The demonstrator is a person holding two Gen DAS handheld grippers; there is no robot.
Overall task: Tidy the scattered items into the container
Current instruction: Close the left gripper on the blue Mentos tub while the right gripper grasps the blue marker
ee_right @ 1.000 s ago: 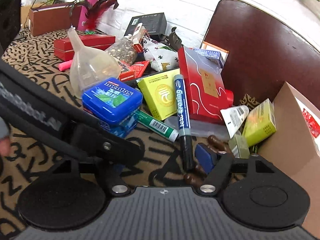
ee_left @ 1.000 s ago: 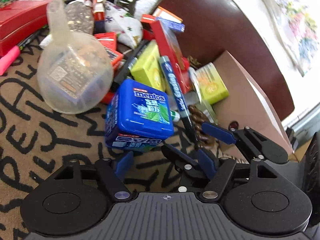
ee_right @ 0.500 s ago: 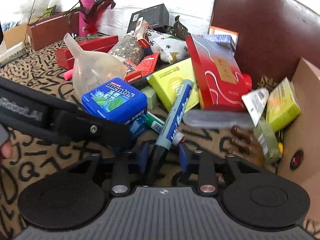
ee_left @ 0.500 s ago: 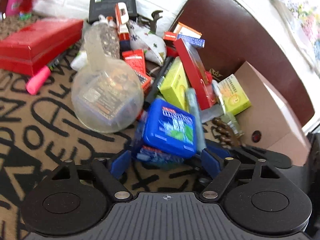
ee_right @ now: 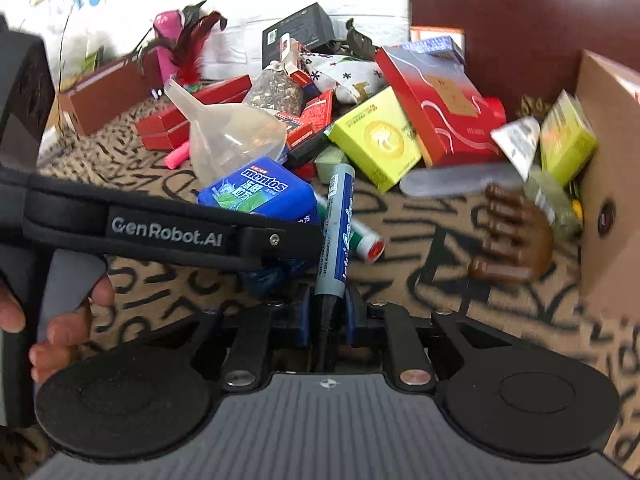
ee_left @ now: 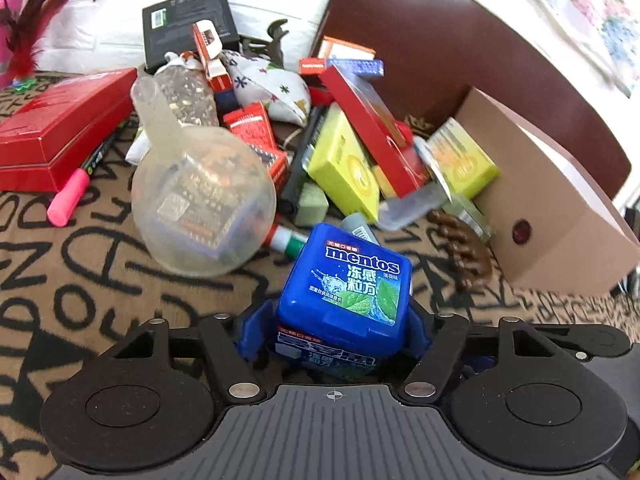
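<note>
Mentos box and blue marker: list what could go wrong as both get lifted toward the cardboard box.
1. The left gripper is closing low on the Mentos box, whose lid stands above the fingers; it may tip or slip out.
2. The right gripper is closing on the blue marker at its dark end, so the long body may swing and strike the green-capped tube.
3. The two grippers sit close and could collide.

Letter-patterned brown cloth (ee_left: 100, 272) under funnel (ee_left: 204, 204), boxes, marker.
</note>
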